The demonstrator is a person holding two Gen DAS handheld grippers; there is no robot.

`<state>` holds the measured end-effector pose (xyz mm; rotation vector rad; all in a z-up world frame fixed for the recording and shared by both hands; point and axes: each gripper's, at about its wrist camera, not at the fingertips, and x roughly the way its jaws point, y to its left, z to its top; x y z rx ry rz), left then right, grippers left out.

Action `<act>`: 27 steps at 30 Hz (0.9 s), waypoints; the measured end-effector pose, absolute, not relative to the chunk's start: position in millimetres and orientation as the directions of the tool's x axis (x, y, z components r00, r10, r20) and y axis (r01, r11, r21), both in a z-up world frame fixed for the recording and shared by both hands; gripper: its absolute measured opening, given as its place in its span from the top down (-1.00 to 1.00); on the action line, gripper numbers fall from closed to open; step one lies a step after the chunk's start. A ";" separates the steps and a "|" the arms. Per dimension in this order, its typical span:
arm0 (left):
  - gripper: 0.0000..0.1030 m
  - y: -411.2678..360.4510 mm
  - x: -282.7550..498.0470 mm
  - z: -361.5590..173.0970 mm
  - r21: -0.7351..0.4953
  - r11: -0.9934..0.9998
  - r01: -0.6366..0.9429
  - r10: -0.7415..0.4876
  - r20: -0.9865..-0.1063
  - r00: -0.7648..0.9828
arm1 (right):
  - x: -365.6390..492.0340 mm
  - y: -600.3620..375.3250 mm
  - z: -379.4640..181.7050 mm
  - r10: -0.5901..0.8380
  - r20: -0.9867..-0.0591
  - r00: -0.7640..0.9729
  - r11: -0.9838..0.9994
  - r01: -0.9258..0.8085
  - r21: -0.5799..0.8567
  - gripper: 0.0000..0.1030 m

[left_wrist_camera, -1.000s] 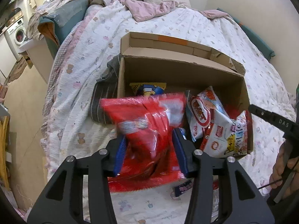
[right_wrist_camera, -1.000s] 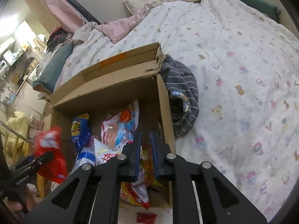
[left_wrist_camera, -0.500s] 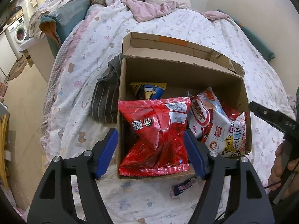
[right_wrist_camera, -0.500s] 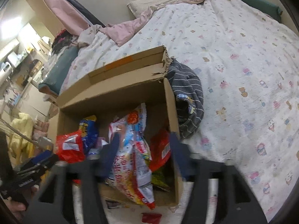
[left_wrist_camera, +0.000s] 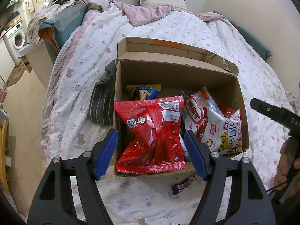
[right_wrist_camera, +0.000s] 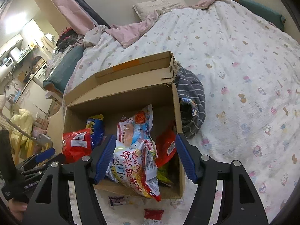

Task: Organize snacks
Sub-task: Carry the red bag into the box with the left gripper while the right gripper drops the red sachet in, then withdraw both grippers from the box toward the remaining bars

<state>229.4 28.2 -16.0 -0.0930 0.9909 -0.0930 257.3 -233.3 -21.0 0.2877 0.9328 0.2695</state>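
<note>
An open cardboard box (left_wrist_camera: 174,73) (right_wrist_camera: 120,97) sits on the bed and holds several snack bags. A red bag (left_wrist_camera: 151,133) (right_wrist_camera: 76,144) lies in its left half, a blue and yellow bag (left_wrist_camera: 143,91) behind it. White noodle bags (left_wrist_camera: 211,125) (right_wrist_camera: 135,155) lean in the right half. My left gripper (left_wrist_camera: 151,155) hovers open over the red bag, its blue pads (left_wrist_camera: 106,151) clear of it. Open too, my right gripper (right_wrist_camera: 143,158) hangs above the white bags without touching them.
A striped grey cloth (left_wrist_camera: 102,103) (right_wrist_camera: 193,101) lies against the box's side. Small snack packets (left_wrist_camera: 184,184) (right_wrist_camera: 152,215) lie on the patterned bedsheet (right_wrist_camera: 243,75) in front of the box. A pink blanket (left_wrist_camera: 146,13) and a pillow (right_wrist_camera: 159,5) are at the bed's head.
My left gripper let go of the red bag, which dropped into the box. My right gripper opened from shut and the white bag now rests in the box.
</note>
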 end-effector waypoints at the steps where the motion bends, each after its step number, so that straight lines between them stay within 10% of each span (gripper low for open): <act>1: -0.36 28.1 228.6 -15.9 -0.119 0.992 0.034 -0.118 -0.830 0.545 | 256.2 -233.5 -20.3 0.347 -0.746 0.568 0.929 -0.101 0.356 -0.33; 27: -0.36 21.2 124.5 -56.9 -0.155 0.987 0.049 -0.162 -0.932 0.325 | 192.2 -256.7 -42.3 0.379 -0.824 0.421 0.915 -0.039 0.401 -0.36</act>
